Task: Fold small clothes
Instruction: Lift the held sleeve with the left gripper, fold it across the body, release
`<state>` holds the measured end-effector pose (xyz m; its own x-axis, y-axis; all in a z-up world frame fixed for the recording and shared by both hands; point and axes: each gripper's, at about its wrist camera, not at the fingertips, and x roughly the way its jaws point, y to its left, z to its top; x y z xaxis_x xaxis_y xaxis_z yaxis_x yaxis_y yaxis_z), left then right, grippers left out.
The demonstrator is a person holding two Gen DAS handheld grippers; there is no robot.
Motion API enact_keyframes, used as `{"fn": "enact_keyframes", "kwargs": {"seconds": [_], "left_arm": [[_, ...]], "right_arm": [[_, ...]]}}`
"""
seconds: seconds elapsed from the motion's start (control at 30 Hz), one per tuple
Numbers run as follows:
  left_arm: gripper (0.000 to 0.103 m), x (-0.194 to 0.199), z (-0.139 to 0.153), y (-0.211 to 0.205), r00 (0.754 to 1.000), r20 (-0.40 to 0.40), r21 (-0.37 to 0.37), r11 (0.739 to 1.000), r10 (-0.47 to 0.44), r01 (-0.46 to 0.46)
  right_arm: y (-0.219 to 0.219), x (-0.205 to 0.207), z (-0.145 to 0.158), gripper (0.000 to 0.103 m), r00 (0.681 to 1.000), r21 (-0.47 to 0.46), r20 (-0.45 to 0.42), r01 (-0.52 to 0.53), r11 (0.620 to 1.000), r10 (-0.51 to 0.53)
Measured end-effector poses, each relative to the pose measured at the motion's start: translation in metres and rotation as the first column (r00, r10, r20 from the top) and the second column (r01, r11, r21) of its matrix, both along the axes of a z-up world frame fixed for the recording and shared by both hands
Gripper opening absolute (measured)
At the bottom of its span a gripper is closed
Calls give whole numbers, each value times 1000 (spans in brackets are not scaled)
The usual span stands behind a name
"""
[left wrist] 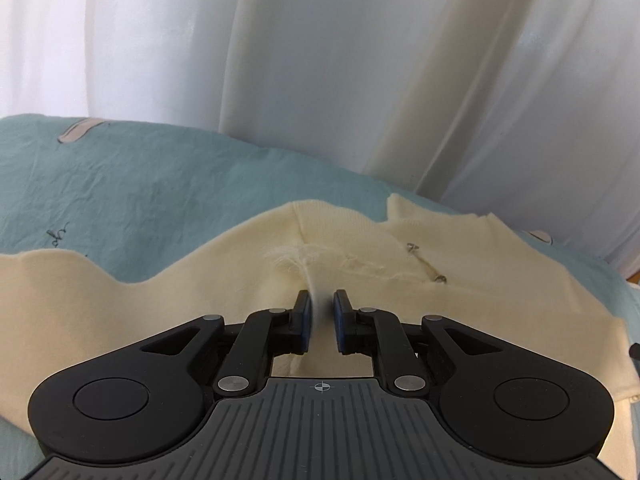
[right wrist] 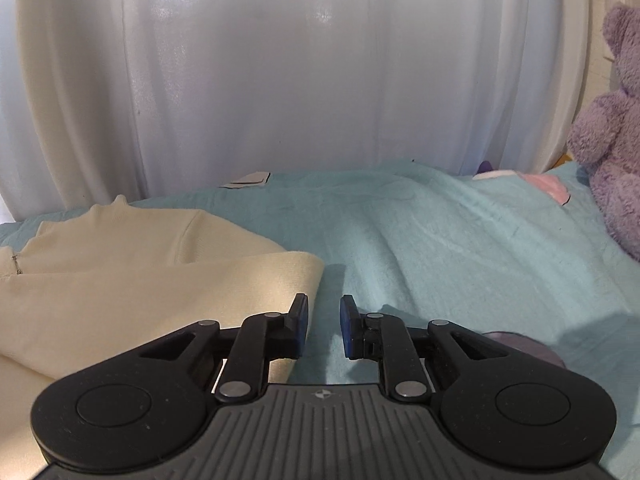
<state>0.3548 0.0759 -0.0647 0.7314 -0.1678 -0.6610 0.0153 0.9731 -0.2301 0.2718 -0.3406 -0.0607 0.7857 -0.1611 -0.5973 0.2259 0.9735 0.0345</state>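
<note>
Left hand-held gripper (left wrist: pixel 321 314) pinches rumpled cream sweater (left wrist: pixel 200 280).

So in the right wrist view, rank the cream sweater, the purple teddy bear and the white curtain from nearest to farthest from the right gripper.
1. Cream sweater, just left of the right gripper.
2. Purple teddy bear, far right on the bed.
3. White curtain, behind the bed.

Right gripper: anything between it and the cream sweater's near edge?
Nothing visible. The right gripper sits open over bare teal bedsheet, with the cream sweater right at its left finger. The purple teddy bear is far off at the right edge, well out of the path.
</note>
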Motion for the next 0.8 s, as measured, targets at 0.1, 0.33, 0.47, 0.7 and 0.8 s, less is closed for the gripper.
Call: {"fn": "enact_keyframes", "kwargs": {"seconds": [0.1, 0.33, 0.47, 0.7, 0.8], "left_arm": [[16, -3, -3, 4, 1000, 1, -39, 999, -4, 4], [12, -2, -8, -6, 1000, -1, 2, 1000, 16, -16], [12, -2, -9, -7, 1000, 1, 15, 1000, 22, -22], [15, -12, -9, -1, 998, 2, -10, 998, 60, -60], [15, -13, -9, -4, 997, 6, 1, 997, 71, -71]], "right_arm": [[17, -5, 3, 17, 995, 2, 23, -101, 995, 100], [49, 5, -18, 17, 981, -129, -48, -192, 973, 188], [49, 10, -17, 16, 981, -154, -56, -191, 969, 185], [60, 2, -24, 18, 974, -279, -40, -224, 934, 222], [58, 1, -21, 19, 976, -260, -49, -220, 940, 214]]}}
